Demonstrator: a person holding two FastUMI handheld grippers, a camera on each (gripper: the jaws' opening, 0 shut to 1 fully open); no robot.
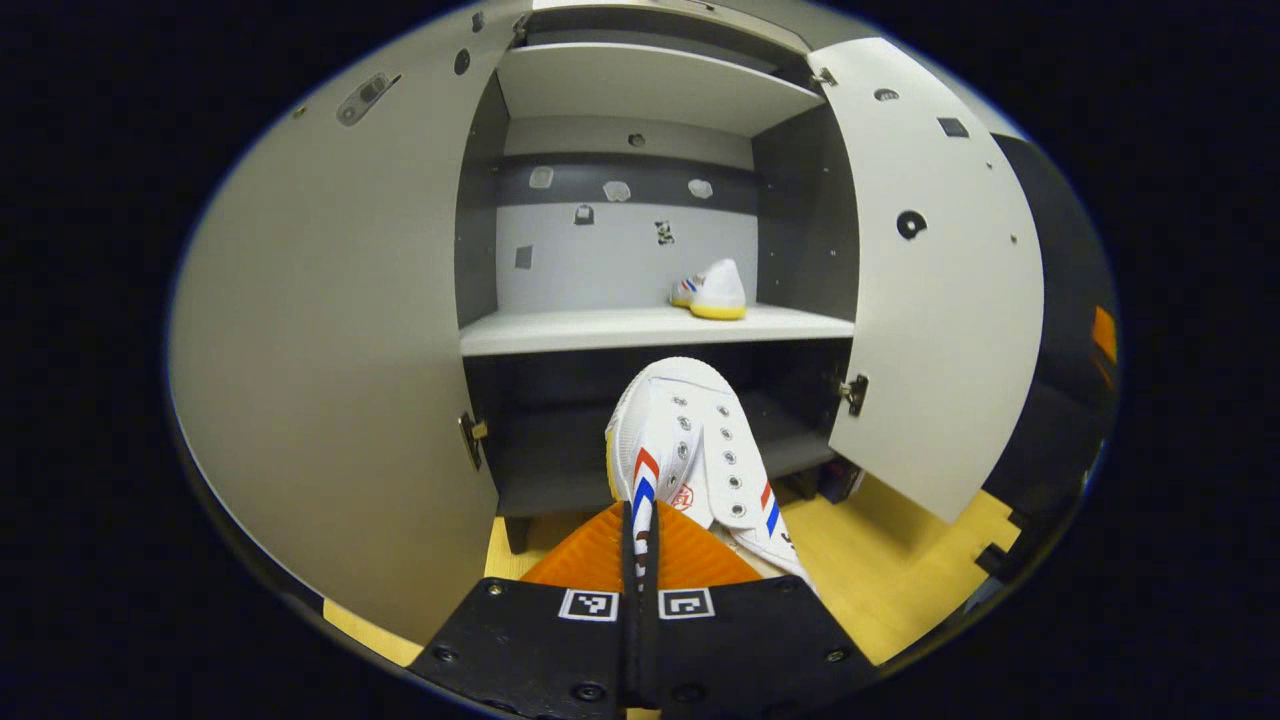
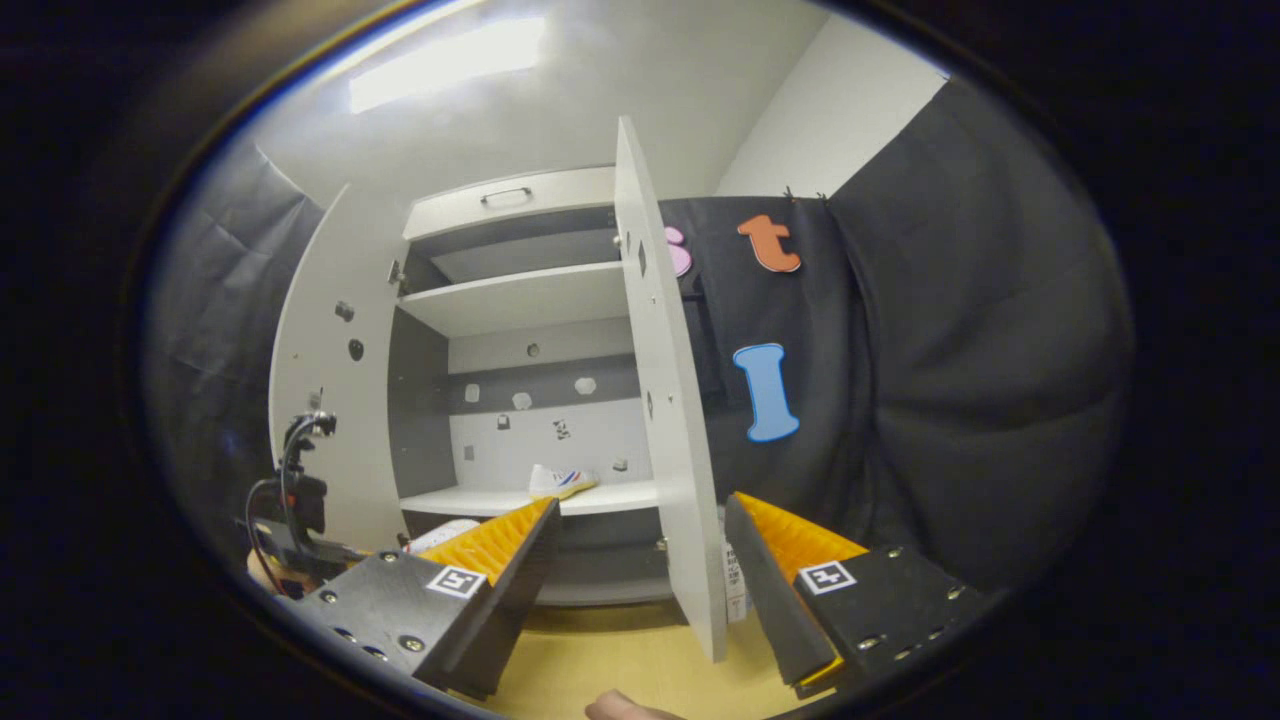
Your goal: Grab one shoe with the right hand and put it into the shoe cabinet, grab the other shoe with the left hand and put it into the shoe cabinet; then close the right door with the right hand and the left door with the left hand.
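My left gripper (image 1: 640,535) is shut on the side wall of a white shoe (image 1: 695,440) with red and blue stripes. It holds the shoe toe-forward in front of the open shoe cabinet, below the middle shelf (image 1: 600,328). A matching shoe (image 1: 708,290) rests on that shelf, toward its right end, and also shows as the shelved shoe (image 2: 562,482) in the right gripper view. My right gripper (image 2: 640,575) is open and holds nothing. The edge of the right door (image 2: 670,420) stands between its fingers, farther off. A bit of the held shoe (image 2: 440,535) peeks over one finger.
Both doors stand wide open: the left door (image 1: 330,350) and the right door (image 1: 940,300). A dark lower shelf (image 1: 560,470) lies under the held shoe. The floor (image 1: 900,560) is light wood. The left gripper's mount and cable (image 2: 298,490) show beside the left door (image 2: 320,400).
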